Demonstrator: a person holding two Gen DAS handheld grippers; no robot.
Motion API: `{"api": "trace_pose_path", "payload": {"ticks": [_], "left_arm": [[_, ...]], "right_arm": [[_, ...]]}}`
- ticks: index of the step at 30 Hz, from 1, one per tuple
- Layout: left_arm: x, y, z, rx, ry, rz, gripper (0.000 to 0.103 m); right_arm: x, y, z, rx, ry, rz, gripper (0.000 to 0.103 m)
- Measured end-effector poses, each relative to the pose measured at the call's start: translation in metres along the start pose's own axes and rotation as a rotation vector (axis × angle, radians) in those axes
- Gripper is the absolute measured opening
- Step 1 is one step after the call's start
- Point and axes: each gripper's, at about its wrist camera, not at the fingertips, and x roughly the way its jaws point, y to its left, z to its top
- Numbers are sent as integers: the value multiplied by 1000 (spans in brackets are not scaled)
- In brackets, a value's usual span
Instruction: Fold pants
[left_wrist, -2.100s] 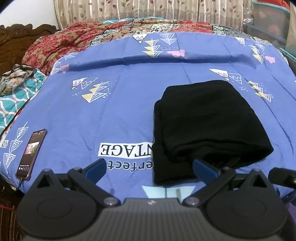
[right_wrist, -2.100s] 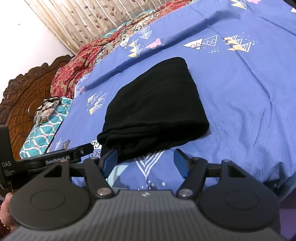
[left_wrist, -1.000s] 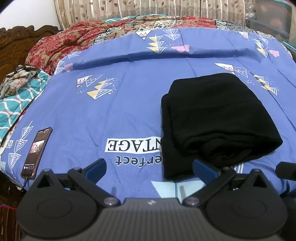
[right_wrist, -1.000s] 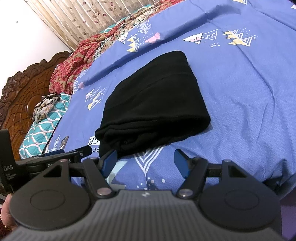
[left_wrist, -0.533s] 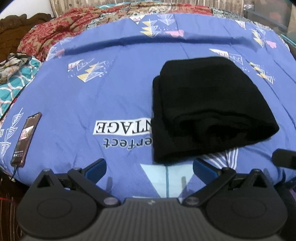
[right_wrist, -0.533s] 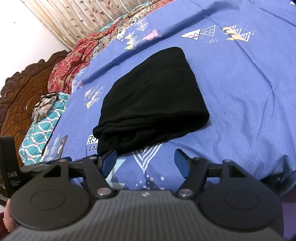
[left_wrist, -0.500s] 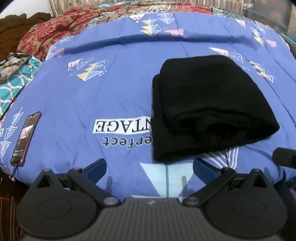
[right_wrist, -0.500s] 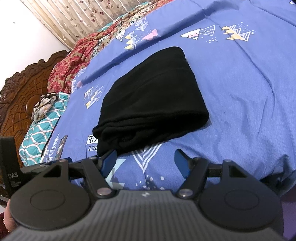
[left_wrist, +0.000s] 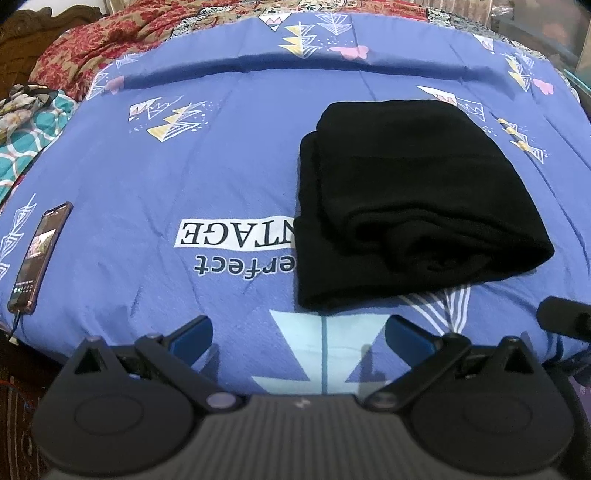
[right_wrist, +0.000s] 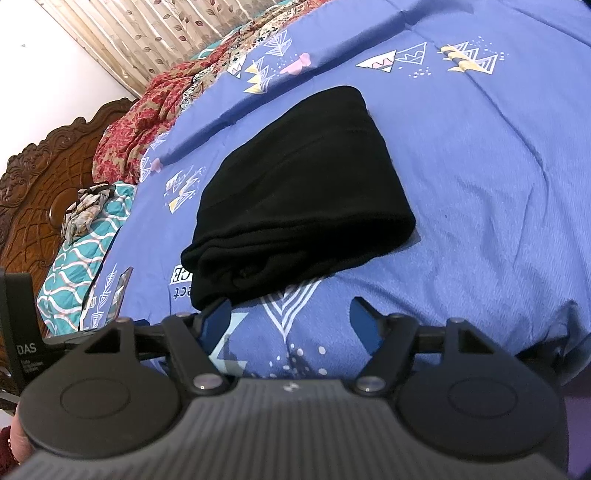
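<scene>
The black pants (left_wrist: 402, 199) lie folded into a thick, compact rectangle on the blue bedspread (left_wrist: 236, 155); they also show in the right wrist view (right_wrist: 303, 195). My left gripper (left_wrist: 299, 332) is open and empty, held just short of the near edge of the bundle. My right gripper (right_wrist: 291, 317) is open and empty, also near the bed's front edge, its left finger close to the bundle's near corner. Neither gripper touches the pants.
A phone (left_wrist: 38, 254) on a cable lies at the bed's left edge. A red patterned blanket (left_wrist: 110, 40) lies at the far side. A teal pillow (right_wrist: 81, 254) and a carved wooden headboard (right_wrist: 33, 192) are at left. Curtains (right_wrist: 147, 33) hang behind.
Both grippers drew back slightly toward the bed's front edge and shifted a little; the pants have not moved and stay folded. Both grippers stay open.
</scene>
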Motion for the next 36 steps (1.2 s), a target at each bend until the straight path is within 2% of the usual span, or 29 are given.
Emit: {"api": "trace_pose_path", "payload": {"ticks": [36], "left_arm": [[4, 0, -2, -13, 17, -17, 103]], "right_arm": [[2, 2, -5, 6, 8, -5, 74]]}}
